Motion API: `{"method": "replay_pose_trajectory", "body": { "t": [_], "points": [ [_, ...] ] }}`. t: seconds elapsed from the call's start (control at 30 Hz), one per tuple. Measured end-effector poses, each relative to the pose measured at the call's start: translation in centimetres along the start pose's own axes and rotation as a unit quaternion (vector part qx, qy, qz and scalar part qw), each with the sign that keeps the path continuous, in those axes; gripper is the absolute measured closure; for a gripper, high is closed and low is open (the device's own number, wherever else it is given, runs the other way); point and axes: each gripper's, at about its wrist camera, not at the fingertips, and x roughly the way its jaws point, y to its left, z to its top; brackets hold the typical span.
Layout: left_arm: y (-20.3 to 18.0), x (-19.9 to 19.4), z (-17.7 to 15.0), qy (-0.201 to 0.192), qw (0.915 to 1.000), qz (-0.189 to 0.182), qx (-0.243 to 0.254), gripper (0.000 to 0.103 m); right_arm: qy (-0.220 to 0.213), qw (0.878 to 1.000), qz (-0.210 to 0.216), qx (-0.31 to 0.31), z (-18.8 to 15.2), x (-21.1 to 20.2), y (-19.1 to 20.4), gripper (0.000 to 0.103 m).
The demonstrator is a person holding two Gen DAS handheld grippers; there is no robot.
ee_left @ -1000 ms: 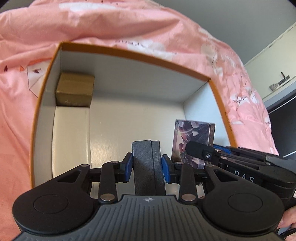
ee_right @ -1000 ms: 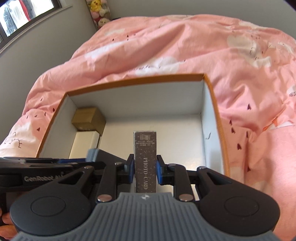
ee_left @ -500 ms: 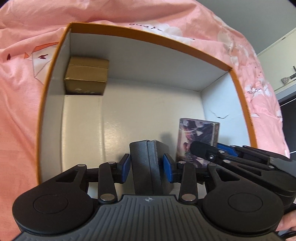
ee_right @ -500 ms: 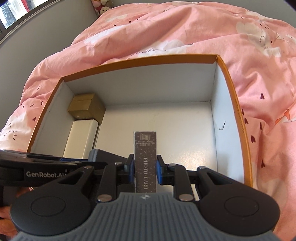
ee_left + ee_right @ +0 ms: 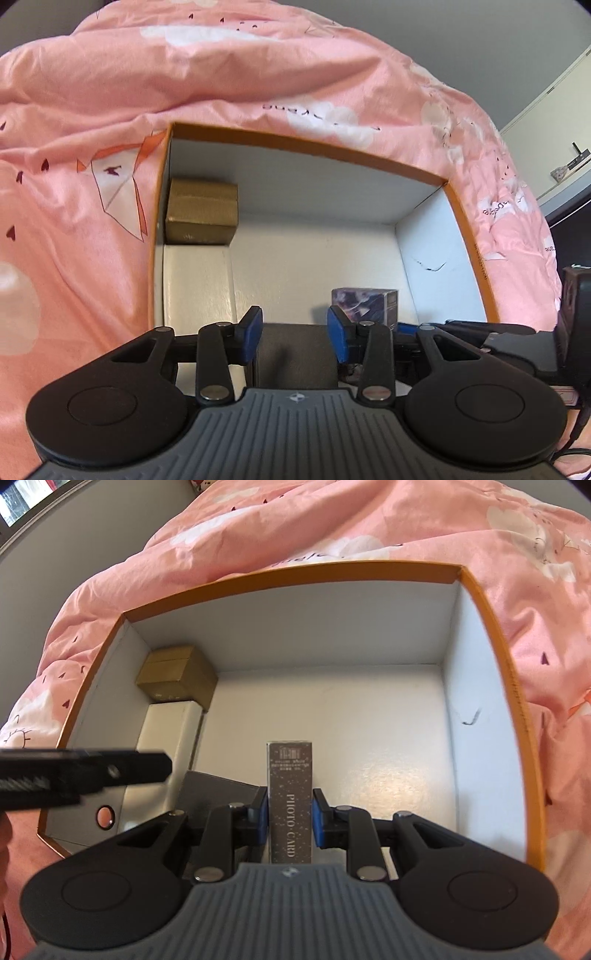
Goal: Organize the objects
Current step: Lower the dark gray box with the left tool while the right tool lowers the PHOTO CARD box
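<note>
A big orange-rimmed white box lies on a pink duvet. My left gripper stands open with the dark grey box between its spread jaws, low in the big box; that grey box also shows in the right wrist view. My right gripper is shut on a dark "PHOTO CARD" box, held upright inside the big box; its printed face shows in the left wrist view. The left gripper's arm crosses the right wrist view's left side.
A gold box sits in the far left corner of the big box, with a long white box in front of it. The pink duvet surrounds the box. A cabinet stands at the far right.
My left gripper's jaws have spread from the dark grey box, which now sits lower between them. The right gripper has lowered deeper into the big box with the photo card box.
</note>
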Motion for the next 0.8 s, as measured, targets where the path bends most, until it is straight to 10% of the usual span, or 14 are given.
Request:
{"method": "replay_pose_trajectory", "body": {
  "t": [0.8],
  "points": [
    [-3.1, 2.5, -1.7, 0.002, 0.9983, 0.017, 0.056, 0.058, 0.099, 0.989, 0.078, 0.08, 1.6, 3.1, -3.1, 0.079]
  ]
}}
